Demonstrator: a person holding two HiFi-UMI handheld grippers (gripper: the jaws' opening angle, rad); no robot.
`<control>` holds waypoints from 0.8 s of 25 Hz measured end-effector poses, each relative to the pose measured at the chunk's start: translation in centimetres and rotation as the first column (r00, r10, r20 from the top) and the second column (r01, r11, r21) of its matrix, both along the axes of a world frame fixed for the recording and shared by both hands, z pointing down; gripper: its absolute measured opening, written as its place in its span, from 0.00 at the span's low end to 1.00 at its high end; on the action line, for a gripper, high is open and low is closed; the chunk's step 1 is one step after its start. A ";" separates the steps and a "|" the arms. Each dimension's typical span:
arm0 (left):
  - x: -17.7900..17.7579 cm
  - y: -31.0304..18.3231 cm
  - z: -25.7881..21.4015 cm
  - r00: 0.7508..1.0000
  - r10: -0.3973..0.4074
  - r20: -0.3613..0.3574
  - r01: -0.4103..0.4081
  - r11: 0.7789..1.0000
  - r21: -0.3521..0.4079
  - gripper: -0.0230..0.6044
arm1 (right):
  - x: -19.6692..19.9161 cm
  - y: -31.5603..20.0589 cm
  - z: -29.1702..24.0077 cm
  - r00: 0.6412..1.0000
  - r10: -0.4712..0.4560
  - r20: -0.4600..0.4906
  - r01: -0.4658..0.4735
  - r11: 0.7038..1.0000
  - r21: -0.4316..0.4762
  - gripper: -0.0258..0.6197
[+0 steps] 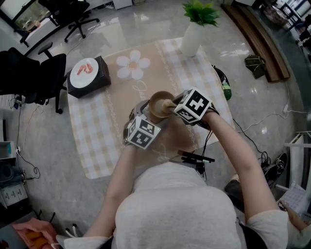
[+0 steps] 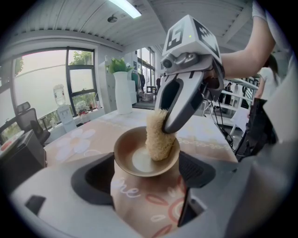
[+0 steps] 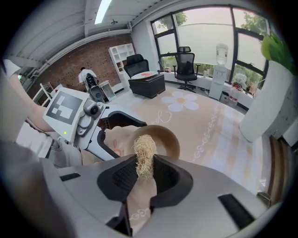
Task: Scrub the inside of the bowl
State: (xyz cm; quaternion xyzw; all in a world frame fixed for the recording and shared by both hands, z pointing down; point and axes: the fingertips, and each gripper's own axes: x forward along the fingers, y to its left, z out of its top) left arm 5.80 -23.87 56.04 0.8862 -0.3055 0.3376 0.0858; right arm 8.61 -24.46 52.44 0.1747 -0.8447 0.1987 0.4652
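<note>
Left hand-held gripper [image 2: 148, 173]: clenched on the bowl [image 2: 132, 153], one jaw against each side of the outer wall. Bowl is tan, pale at the bottom inside, and held over the cloth [image 1: 97, 126] at about its middle. Its opening tips toward the right hand-held gripper [image 3: 143, 175].

Right hand-held gripper: jaws closed on the scrubber [image 3: 144, 158], a pale, fibrous, loofah-like pad gripped at its near end. The far end pokes into the bowl. In the left gripper view it lies against the inner wall on the right side, just over the rim and down toward the pale bottom.

In the head view the two marker cubes sit close together, with the bowl between them. Both forearms reach in from below.

Cloth: beige, checked at the sides, with a white flower printed near the far end. Vase [image 1: 191, 39], white with a green plant [image 1: 200, 12], stands at the far right corner, well apart from the bowl. Black box [image 1: 87, 75] with a white round top sits at the far left edge. Office chairs [image 1: 73, 14] stand beyond the cloth.
</note>
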 end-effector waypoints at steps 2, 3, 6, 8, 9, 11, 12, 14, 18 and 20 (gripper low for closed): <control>0.0 0.0 0.0 1.000 0.000 0.002 0.000 1.000 0.000 0.72 | -0.7 0.7 0.3 0.999 -0.024 0.022 0.024 1.000 -0.019 0.17; 0.0 0.0 0.0 1.000 0.000 0.003 0.000 1.000 0.000 0.72 | -1.0 1.0 0.4 0.999 -0.029 0.032 0.030 0.999 -0.026 0.17; 0.0 0.0 0.1 1.000 0.000 0.006 0.000 1.000 0.000 0.72 | -2.0 1.3 0.6 0.998 -0.032 0.061 0.034 0.999 -0.039 0.17; 0.0 0.0 0.0 1.000 0.001 0.005 -0.001 1.000 0.001 0.72 | -2.6 1.2 0.5 0.996 -0.026 0.082 0.030 0.999 -0.043 0.17; 0.0 0.0 0.0 1.000 0.001 0.005 -0.001 1.000 0.002 0.72 | -2.9 1.1 0.6 0.996 -0.022 0.090 0.026 0.999 -0.046 0.17; 0.0 0.0 0.0 1.000 0.002 0.005 -0.002 1.000 0.001 0.72 | -3.2 0.8 0.7 0.995 -0.009 0.098 0.013 0.999 -0.042 0.17; 0.0 0.0 0.0 1.000 0.002 0.006 -0.002 1.000 0.001 0.72 | -3.3 0.6 0.7 0.995 -0.001 0.099 0.005 0.999 -0.035 0.17; 0.0 0.1 0.1 1.000 0.001 0.008 -0.001 1.000 0.001 0.72 | -3.5 0.0 0.9 0.995 0.013 0.098 -0.012 1.000 -0.008 0.17; 0.0 0.0 0.1 1.000 0.000 0.011 0.000 1.000 0.003 0.72 | -3.1 -1.4 1.5 0.998 0.029 0.056 -0.034 0.996 0.082 0.17; 0.0 0.0 0.1 1.000 0.000 0.013 0.000 1.000 0.003 0.72 | -2.9 -1.9 1.5 0.999 0.039 0.036 -0.044 0.991 0.126 0.17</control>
